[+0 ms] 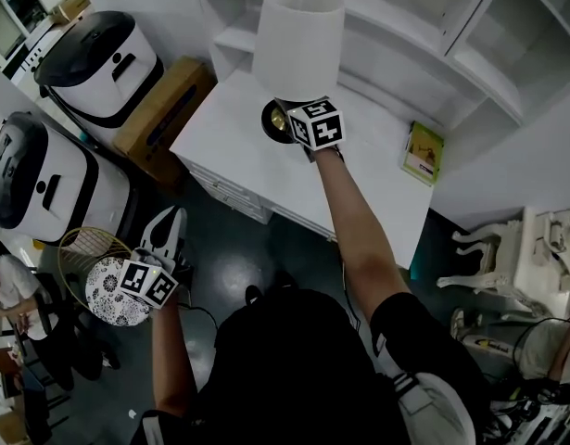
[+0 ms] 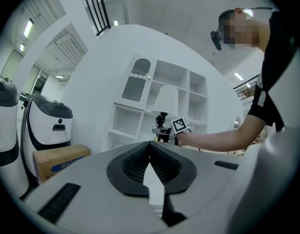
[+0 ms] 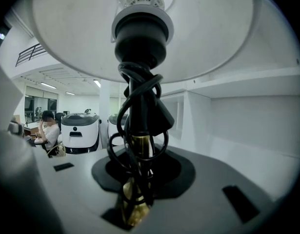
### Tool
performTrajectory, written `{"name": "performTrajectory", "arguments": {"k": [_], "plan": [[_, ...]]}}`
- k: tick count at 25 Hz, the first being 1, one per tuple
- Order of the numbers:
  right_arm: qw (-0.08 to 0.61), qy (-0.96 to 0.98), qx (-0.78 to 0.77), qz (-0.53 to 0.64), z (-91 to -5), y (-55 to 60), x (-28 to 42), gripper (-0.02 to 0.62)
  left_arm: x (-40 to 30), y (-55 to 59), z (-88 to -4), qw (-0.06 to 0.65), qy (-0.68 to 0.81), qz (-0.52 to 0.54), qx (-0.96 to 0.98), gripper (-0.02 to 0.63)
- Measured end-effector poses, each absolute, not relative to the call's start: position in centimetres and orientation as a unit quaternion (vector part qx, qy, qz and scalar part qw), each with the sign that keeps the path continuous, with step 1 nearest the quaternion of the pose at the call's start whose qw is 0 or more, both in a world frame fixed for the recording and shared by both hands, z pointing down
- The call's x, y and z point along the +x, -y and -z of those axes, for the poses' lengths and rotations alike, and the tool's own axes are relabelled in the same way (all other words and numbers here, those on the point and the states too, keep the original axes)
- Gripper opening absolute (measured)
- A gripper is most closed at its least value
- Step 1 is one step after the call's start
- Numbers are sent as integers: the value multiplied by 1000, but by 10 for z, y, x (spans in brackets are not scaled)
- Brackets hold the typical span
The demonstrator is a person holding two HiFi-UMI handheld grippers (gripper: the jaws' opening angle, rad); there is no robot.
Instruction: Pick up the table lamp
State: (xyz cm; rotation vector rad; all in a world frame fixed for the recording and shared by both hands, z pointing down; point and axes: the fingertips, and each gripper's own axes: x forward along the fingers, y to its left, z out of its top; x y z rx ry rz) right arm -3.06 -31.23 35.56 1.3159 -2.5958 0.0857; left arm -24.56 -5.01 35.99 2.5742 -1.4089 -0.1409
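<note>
- The right gripper (image 1: 301, 119) had its jaws narrowed onto the table lamp (image 1: 297, 44). They were clamped on the brass stem (image 3: 138, 147), right where the black cord (image 3: 140, 96) coiled round it.
- The lamp stood upright with its long axis vertical. The shade (image 3: 213, 33) sat straight above the jaws and the dark base (image 1: 273, 119) just below them, over the far left part of the white desk (image 1: 377, 184).
- The gripper came in roughly level, crossing the stem square-on, so the lift looked like a straight pull upward along that axis.
- No view settled whether the base was touching the desk or already clear of it.
- The left gripper (image 1: 169, 230) hung low, well apart from the lamp and off the desk's front edge. Its jaws were together with nothing between them, so the right hand was plainly the nearer one.
- With a big shade up top and a low grip, a tilt looked like the risk.
</note>
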Motion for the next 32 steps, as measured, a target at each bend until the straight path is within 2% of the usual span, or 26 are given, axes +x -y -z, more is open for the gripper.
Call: {"name": "performTrajectory", "arguments": {"k": [32], "plan": [[136, 876, 462, -9, -340, 314, -7, 107, -243, 47, -354, 96, 479, 40, 871, 11]]}}
